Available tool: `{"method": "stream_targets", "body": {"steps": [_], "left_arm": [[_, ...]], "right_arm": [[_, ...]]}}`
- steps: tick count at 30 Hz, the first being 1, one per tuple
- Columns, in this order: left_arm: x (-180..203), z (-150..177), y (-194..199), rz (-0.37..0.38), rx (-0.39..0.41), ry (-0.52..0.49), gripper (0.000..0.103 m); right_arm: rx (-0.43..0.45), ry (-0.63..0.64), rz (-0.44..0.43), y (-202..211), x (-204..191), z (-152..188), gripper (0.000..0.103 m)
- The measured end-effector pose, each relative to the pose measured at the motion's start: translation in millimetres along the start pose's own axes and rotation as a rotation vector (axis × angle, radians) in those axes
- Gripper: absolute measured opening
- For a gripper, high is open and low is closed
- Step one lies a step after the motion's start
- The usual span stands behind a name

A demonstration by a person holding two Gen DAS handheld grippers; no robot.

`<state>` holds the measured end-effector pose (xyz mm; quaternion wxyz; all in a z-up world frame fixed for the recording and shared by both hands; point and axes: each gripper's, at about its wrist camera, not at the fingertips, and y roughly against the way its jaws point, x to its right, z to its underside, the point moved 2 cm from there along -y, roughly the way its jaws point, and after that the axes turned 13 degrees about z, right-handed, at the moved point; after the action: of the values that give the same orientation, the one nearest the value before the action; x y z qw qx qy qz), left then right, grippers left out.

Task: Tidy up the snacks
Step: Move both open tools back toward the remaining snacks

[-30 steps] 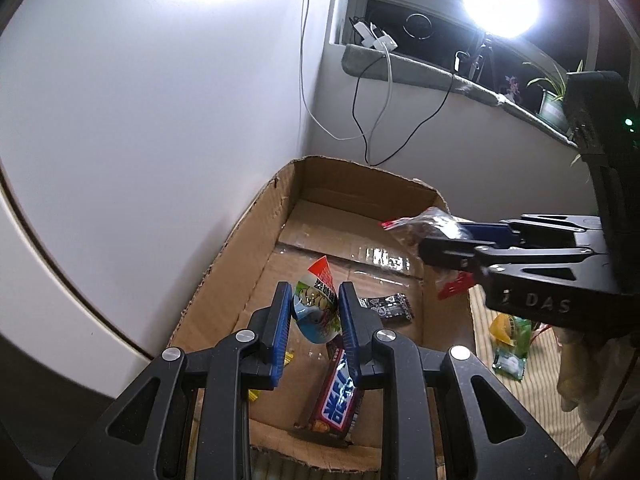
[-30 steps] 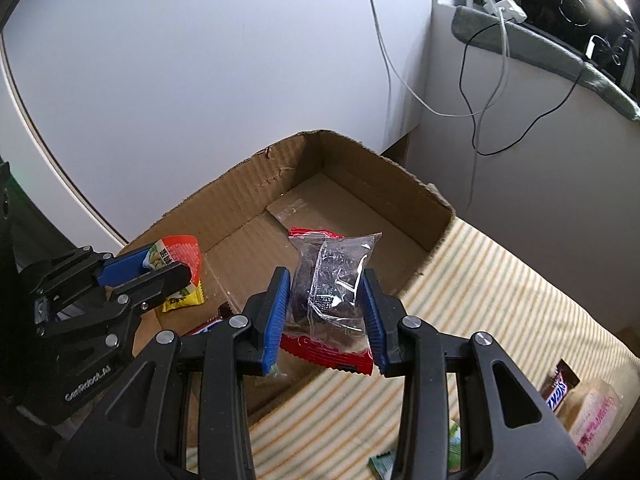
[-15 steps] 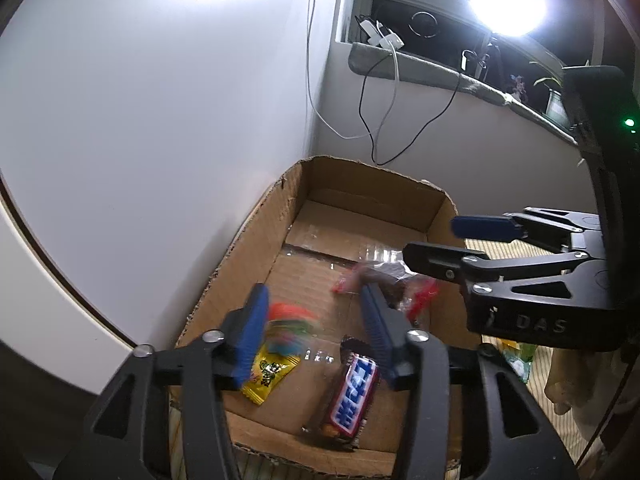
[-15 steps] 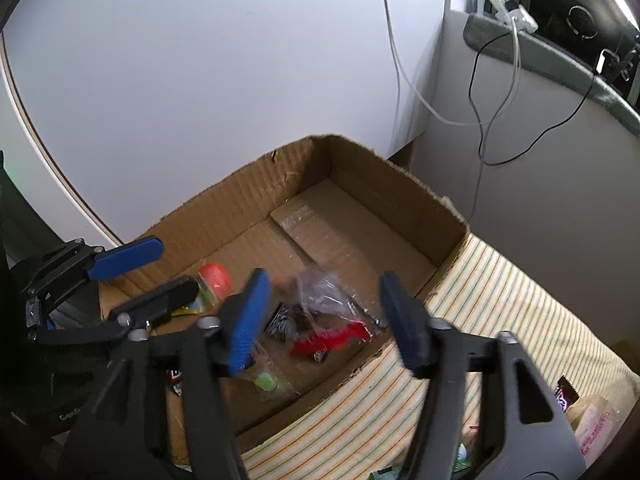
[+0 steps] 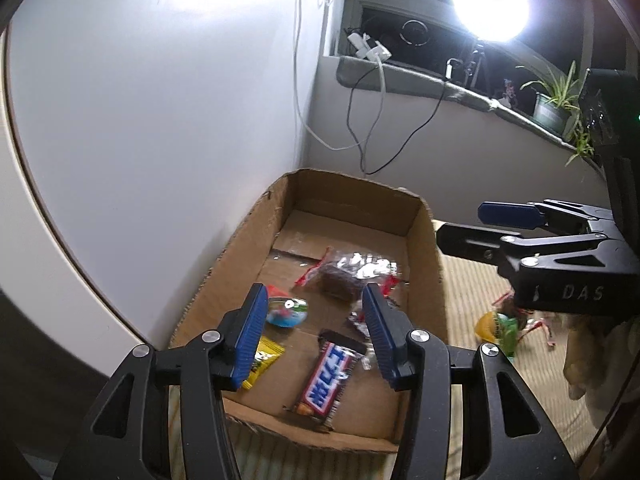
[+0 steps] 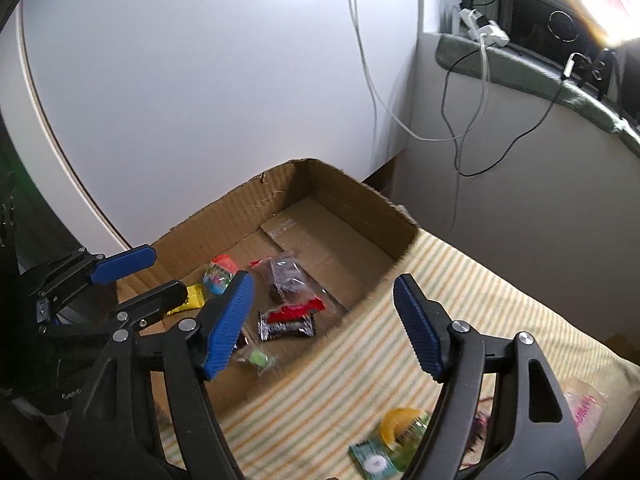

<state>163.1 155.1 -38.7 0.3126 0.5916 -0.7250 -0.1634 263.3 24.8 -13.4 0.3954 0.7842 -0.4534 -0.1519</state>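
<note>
An open cardboard box (image 5: 348, 192) (image 6: 348, 192) holds several snacks: a Snickers bar (image 5: 326, 380), a clear bag with a red edge (image 5: 352, 276) (image 6: 288, 284), a small colourful packet (image 5: 286, 312) (image 6: 218, 274), a yellow packet (image 5: 266, 360) (image 6: 192, 298) and a dark wrapper (image 6: 286, 326). My left gripper (image 5: 316, 340) is open and empty above the box's near end. My right gripper (image 6: 324, 324) is open and empty over the box's right rim; it also shows in the left wrist view (image 5: 476, 226).
More snacks lie on the striped cloth (image 6: 460, 288) right of the box: a green and yellow packet (image 6: 394, 438) (image 5: 498, 326) and a pink one (image 6: 584, 412). White walls stand behind the box. Cables (image 5: 360, 120) hang from a windowsill with a bright lamp (image 5: 490, 4).
Both grippers opened and let go. The colourful packet and the clear bag dropped into the box. Both grippers pulled back and up from the box.
</note>
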Motion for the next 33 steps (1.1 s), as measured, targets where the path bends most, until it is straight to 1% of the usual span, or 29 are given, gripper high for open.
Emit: {"method": "stream_targets", "body": {"steps": [5,13,18,25,33], "left_arm": [[20.3,-0.1,6.9,0.033,0.018,-0.021,0.048],[60.2,5.0,9.7,0.103,0.022,-0.067,0.048],[88.8,15.1,2.4,0.158,-0.008,-0.096,0.048],[119.1,32.5,-12.0,0.212,-0.066,-0.121,0.048],[136.5,53.3,-36.9,0.239,-0.146,-0.127,0.048]], "right_arm": [[0.023,-0.030,0.015,23.4,24.8,11.3,0.075],[0.026,-0.073,0.062,54.6,74.2,44.9,0.075],[0.000,-0.095,0.099,67.7,106.0,72.8,0.075],[-0.045,-0.126,0.121,74.5,140.5,110.0,0.075],[-0.136,-0.170,0.112,62.4,156.3,150.1,0.074]]}}
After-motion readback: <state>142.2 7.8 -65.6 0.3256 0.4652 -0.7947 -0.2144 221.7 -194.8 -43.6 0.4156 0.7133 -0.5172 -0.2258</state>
